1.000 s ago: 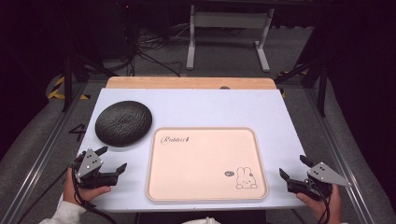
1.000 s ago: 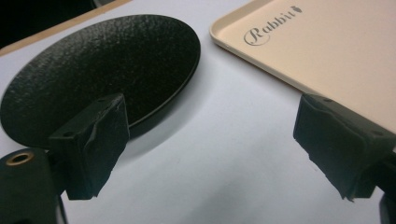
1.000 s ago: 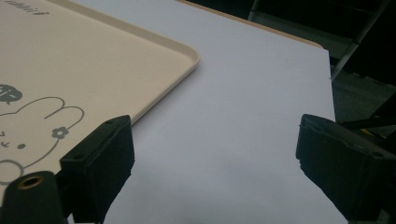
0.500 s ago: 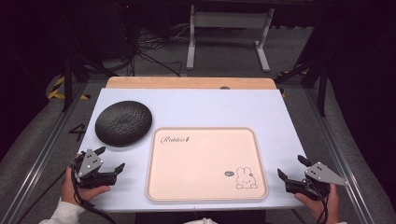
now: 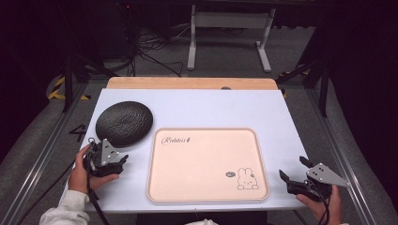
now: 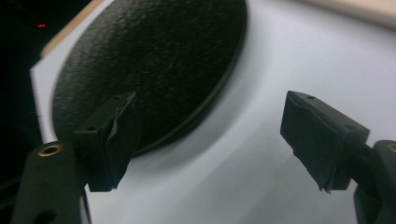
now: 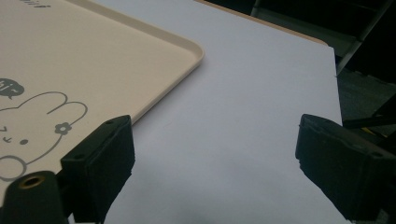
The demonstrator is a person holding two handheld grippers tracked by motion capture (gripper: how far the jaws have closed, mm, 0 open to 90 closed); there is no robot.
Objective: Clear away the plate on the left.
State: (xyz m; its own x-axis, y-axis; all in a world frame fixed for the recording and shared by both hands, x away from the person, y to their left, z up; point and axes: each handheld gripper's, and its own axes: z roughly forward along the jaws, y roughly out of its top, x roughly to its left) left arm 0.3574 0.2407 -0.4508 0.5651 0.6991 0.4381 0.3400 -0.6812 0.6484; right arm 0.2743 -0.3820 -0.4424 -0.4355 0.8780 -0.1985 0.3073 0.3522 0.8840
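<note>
Reaching toward the black round mat (image 5: pixel 124 123) at left of frame, left gripper (image 5: pixel 119 161) jaws wide, just been closing slightly, nothing between. Pink rabbit tray (image 5: pixel 206 161) centre, nothing in it. Right gripper (image 5: pixel 285 178) wide open, holding nothing, lower right.

You are looking at a pink tray (image 5: pixel 206 154) showing the script word "Rabbit" at its upper left corner.

Round mat (image 5: pixel 124 123) left of tray (image 5: pixel 206 164), on table (image 5: pixel 202 105)
</note>
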